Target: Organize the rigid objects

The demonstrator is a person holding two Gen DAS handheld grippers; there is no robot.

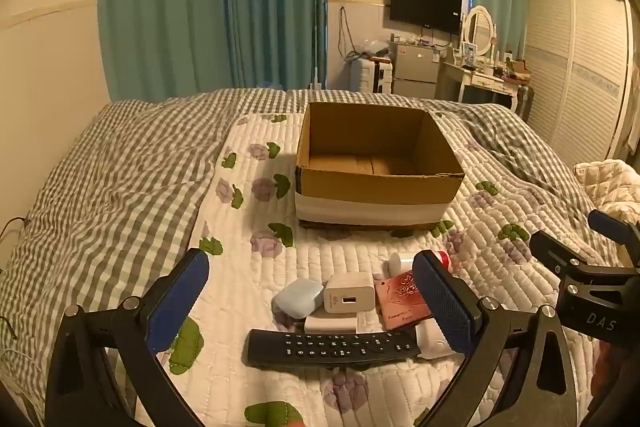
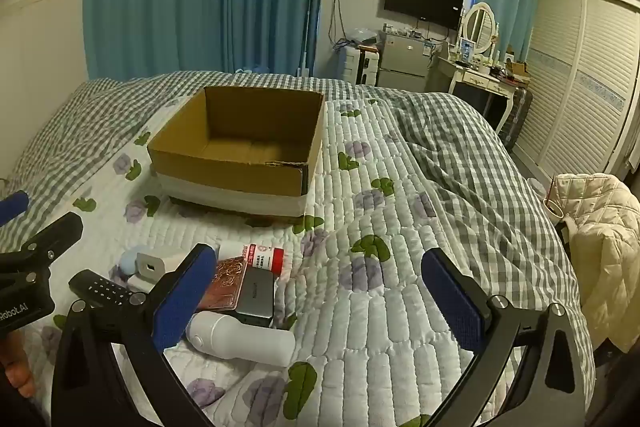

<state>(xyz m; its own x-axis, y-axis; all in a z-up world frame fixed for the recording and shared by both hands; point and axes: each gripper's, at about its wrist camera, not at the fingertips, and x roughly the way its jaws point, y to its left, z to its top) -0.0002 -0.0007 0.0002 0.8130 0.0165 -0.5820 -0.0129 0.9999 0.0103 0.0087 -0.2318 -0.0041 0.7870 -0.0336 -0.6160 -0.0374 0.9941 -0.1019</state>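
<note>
Matt cardboard box [image 1: 376,183], quilted cloth bedspread [image 1: 256,259], seemingly matt plastic remote [image 1: 332,347]

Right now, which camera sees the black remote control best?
The left wrist view: the whole remote control lies flat across the front, buttons showing, between the open left gripper fingers. The right wrist view shows only one end, the rest hidden behind a gripper finger.

Bed [image 1: 120,167] with grey checked cover, white flowered quilt [image 1: 256,227] across the middle of the frame. At centre on the quilt, open cardboard box [image 1: 376,187]. Lower centre: black remote [image 1: 332,347], white charger [image 1: 348,293], pale blue case [image 1: 298,297], red card [image 1: 402,299], white bottle [image 2: 240,341].
</note>
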